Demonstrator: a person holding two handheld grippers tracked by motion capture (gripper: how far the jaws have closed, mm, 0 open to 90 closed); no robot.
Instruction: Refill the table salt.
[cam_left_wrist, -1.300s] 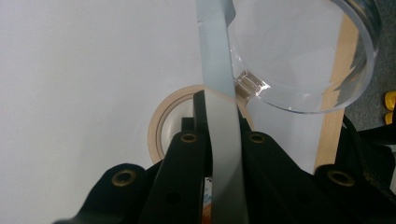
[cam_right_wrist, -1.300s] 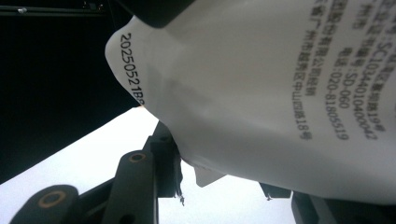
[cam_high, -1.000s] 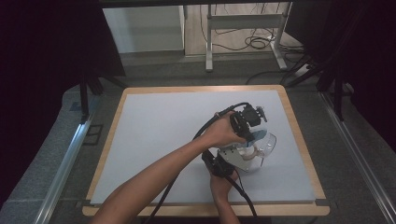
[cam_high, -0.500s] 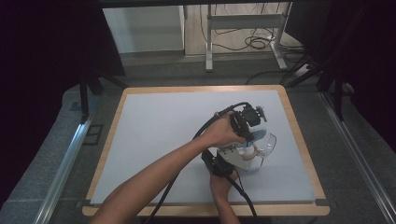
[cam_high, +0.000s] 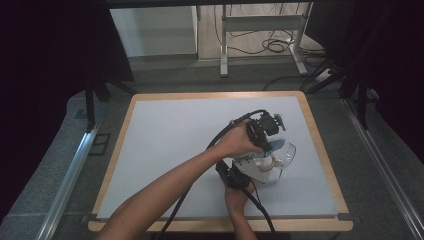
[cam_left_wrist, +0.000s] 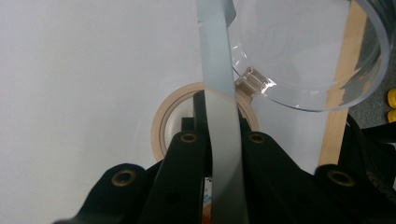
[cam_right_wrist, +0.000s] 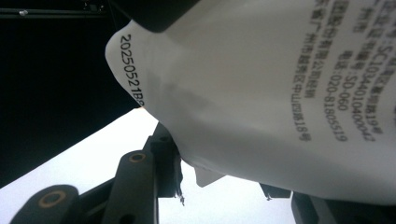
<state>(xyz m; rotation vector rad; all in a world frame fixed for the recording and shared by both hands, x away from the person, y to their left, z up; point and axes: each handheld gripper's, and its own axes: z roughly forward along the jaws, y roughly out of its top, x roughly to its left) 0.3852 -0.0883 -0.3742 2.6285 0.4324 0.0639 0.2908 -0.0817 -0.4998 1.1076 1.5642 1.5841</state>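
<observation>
**Nothing has shifted: both hands hold at the bench's right side**

Your white pouch (cam_right_wrist: 261, 93), printed with black text, sits between the right gripper (cam_high: 235, 176)'s fingers, which are partly closed around it at the near right of the bench (cam_high: 165, 145). Just beyond it, your left gripper (cam_left_wrist: 218, 140) has its fingers pinched tight on a thin pale-blue strip (cam_left_wrist: 215, 56) that runs up between them. Under that strip lies a beige ring (cam_left_wrist: 159, 126), and a clear plastic cup (cam_left_wrist: 317, 60) lies beside it near the bench's wooden edge. Since the earlier frames, neither hand, pouch nor cup has moved.
</observation>
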